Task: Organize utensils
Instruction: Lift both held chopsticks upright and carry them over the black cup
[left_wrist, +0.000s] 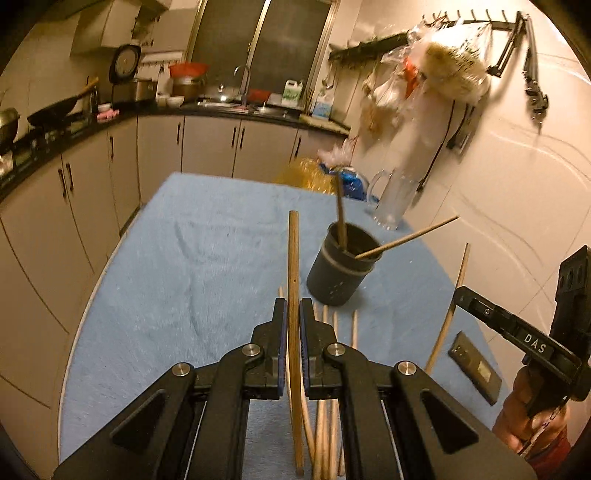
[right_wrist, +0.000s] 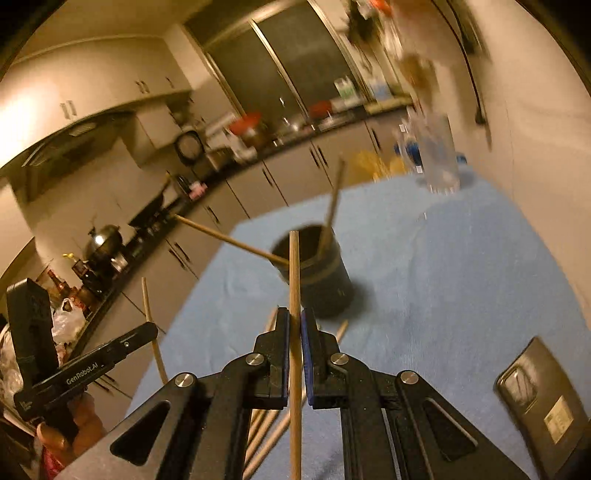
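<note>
Kitchen, blue-cloth surface (left_wrist: 155, 280): left hand-held gripper (left_wrist: 293, 314) clenched on chopstick (left_wrist: 293, 258); right hand-held gripper (right_wrist: 294, 325) clenched on second chopstick (right_wrist: 294, 280). Both sticks raised short of dark holder cup (left_wrist: 341, 266), two sticks already inside. Best approach: tip each stick upright, centre over rim, lower before letting go. Loose sticks (left_wrist: 354, 328) lie beside cup.

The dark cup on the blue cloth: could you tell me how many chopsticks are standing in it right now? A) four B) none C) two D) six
C: the dark cup holds two chopsticks, one near upright and one leaning over the rim; the left gripper and right gripper each pinch another chopstick outside it.
</note>
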